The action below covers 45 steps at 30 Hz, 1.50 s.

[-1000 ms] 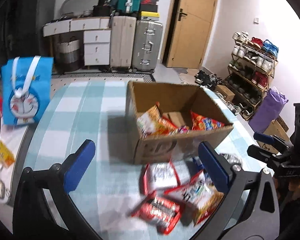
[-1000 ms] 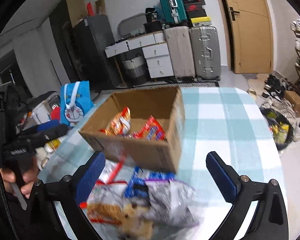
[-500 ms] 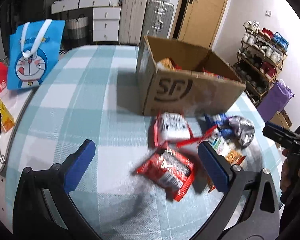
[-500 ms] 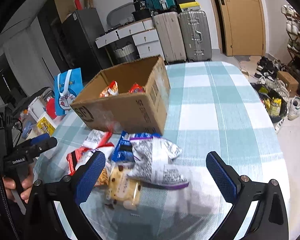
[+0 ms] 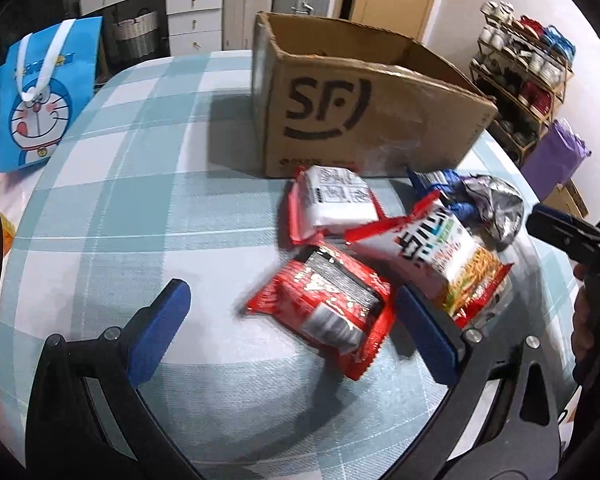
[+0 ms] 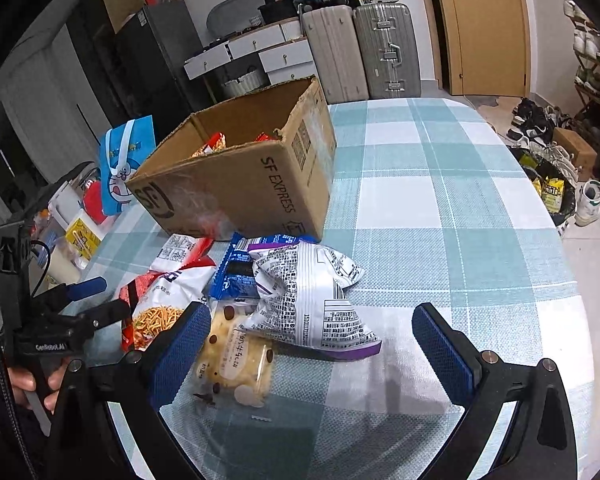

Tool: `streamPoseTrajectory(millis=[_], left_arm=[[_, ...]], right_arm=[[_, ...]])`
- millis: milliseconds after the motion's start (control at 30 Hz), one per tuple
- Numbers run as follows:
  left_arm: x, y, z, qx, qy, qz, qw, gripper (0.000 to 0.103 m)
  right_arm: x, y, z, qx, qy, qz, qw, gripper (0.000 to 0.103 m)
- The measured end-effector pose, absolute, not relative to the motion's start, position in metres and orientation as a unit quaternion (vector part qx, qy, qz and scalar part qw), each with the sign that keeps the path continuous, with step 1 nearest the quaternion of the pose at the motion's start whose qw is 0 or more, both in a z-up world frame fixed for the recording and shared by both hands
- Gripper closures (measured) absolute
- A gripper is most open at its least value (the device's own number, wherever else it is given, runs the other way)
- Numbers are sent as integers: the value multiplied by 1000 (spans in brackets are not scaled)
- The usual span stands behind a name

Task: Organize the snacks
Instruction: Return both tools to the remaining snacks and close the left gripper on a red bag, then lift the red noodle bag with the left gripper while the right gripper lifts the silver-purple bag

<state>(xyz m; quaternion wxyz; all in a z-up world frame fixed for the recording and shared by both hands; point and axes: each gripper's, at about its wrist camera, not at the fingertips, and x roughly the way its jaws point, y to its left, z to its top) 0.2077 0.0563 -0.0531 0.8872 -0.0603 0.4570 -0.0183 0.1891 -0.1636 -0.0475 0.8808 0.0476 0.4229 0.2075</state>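
An open SF cardboard box (image 5: 364,116) (image 6: 240,176) stands on the checked table with some snack packs inside. In front of it lies a pile of snacks: a red pack (image 5: 328,304), a white-and-red pack (image 5: 336,200), a noodle-snack bag (image 5: 444,256) (image 6: 160,300), a blue pack (image 6: 236,272), a silver-white bag (image 6: 312,292) and a clear biscuit pack (image 6: 236,360). My left gripper (image 5: 296,328) is open and low, with the red pack between its fingers. My right gripper (image 6: 312,352) is open, around the silver-white bag and biscuit pack.
A blue Doraemon bag (image 5: 40,96) (image 6: 124,164) stands at the table's left edge, with small items (image 6: 76,232) beside it. Suitcases (image 6: 360,48) and drawers stand behind the table; a shoe rack (image 5: 528,64) is on the right.
Both grippers have dropped lower and closer to the snack pile. The box interior, visible from above earlier, is now mostly hidden behind its walls. Both stay open.
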Motion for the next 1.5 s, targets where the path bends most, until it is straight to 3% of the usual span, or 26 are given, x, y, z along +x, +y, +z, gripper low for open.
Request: streamPoseTrajectory(millis=[567, 667, 733, 1133, 1233, 1300, 1400, 1500], left_arm=[[208, 51, -67, -43, 481, -37, 875, 0], [210, 50, -69, -38, 481, -39, 875, 0], [211, 49, -70, -37, 483, -37, 874, 0], [220, 45, -72, -25, 483, -50, 874, 1], [219, 44, -73, -25, 479, -56, 876, 12], [217, 42, -71, -24, 473, -69, 878, 29], [213, 41, -68, -26, 468, -82, 880, 43], [210, 46, -67, -39, 465, -87, 880, 49]], right_arm=[[219, -155, -69, 77, 464, 221, 855, 1], [224, -158, -70, 86, 461, 212, 857, 6], [227, -159, -72, 90, 466, 213, 854, 18], [231, -152, -76, 76, 470, 220, 852, 19], [231, -152, -77, 75, 470, 221, 851, 19], [231, -151, -77, 75, 471, 221, 850, 19], [231, -152, -77, 77, 470, 222, 851, 19], [231, -152, -77, 77, 469, 223, 851, 19]])
